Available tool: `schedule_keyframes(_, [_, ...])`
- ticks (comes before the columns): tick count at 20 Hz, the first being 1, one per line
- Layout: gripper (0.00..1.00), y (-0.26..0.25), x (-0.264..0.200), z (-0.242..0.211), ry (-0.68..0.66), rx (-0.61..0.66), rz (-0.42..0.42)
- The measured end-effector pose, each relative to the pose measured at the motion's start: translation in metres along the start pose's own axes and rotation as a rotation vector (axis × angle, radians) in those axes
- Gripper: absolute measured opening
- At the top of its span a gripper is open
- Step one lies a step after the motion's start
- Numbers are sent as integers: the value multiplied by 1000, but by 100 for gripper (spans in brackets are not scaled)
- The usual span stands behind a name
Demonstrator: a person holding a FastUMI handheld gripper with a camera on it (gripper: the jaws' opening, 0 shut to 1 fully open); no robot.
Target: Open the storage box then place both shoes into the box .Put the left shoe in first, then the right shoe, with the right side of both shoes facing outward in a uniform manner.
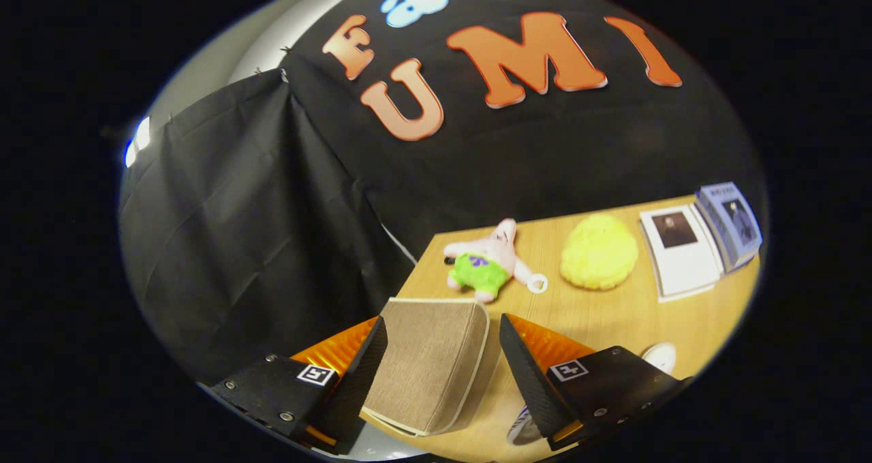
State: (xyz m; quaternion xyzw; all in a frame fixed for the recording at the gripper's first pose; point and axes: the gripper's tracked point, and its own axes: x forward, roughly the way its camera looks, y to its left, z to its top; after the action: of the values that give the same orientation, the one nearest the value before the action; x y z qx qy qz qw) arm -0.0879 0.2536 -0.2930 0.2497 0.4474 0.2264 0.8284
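We see the claw with its fingers spread apart and gripping nothing, tilted over the counter. The closed storage box (tan fabric, pale trim) sits between the fingers. A white shoe peeks just beyond the right finger. In our judgement the fingers could slide off the soft lid, or nudge the box off the counter's near edge.
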Motion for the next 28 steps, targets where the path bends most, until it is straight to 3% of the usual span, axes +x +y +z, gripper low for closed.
schedule_keyframes(3, [99,1,16,-26,86,147,51])
schedule_keyframes(11, [99,-7,57,-90,256,340,107])
schedule_keyframes(21, [98,-17,92,-137,334,402,197])
schedule_keyframes(28, [94,-5,74,-119,278,449,304])
